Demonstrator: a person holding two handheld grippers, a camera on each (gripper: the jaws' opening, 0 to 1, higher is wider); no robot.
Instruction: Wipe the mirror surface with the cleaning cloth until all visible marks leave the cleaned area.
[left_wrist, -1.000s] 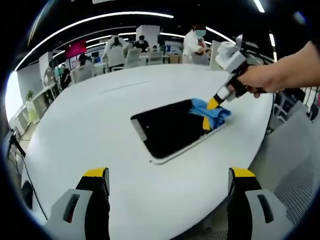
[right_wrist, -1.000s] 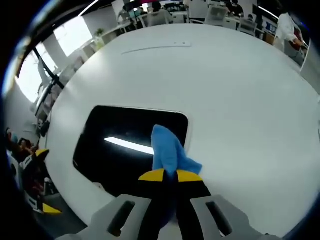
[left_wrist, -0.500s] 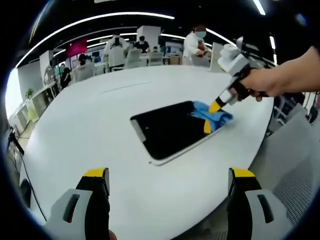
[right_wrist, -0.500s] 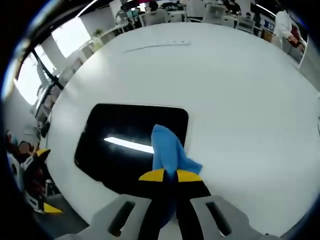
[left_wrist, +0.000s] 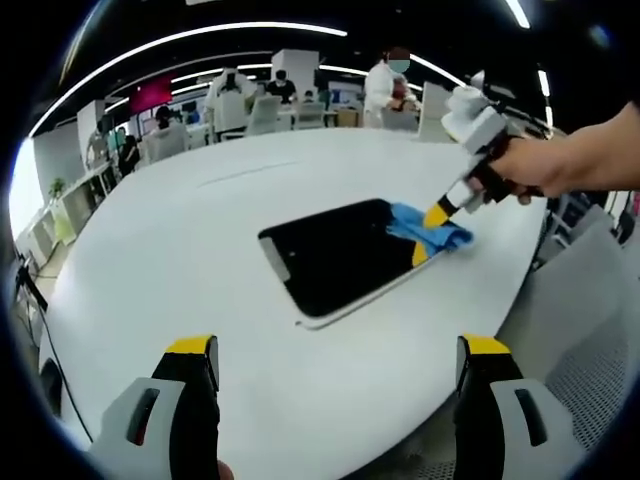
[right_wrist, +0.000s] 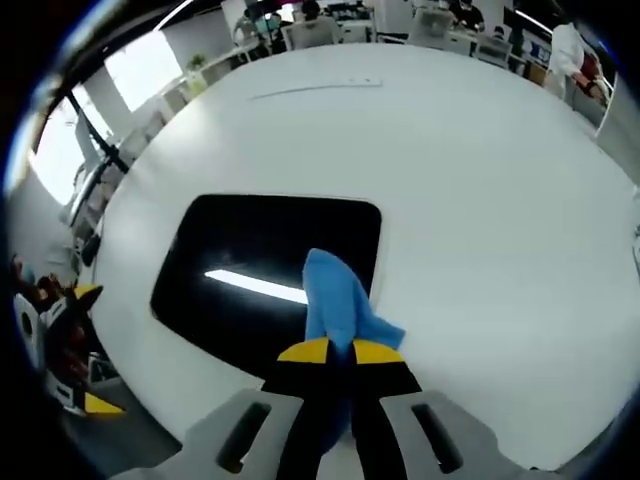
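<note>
Two yellow-tipped jaws of the right gripper (right_wrist: 340, 352) stand pinched together at lower centre of the right gripper view, clamped on the crumpled blue cleaning cloth (right_wrist: 338, 300), which rises just above them and lies over the near right edge of the flat black rounded-rectangle mirror (right_wrist: 262, 268). A bright strip of ceiling light reflects across the glossy glass there (no marks can be made out). In the left gripper view the mirror (left_wrist: 335, 258) sits mid-frame on the smooth white round table (left_wrist: 190, 260), its pale rim visible, with the cloth (left_wrist: 425, 230) at its right end under the right gripper (left_wrist: 432, 222), held by a hand (left_wrist: 525, 165). The left gripper (left_wrist: 335, 350) hangs at the bottom, jaws spread wide and holding nothing
</note>
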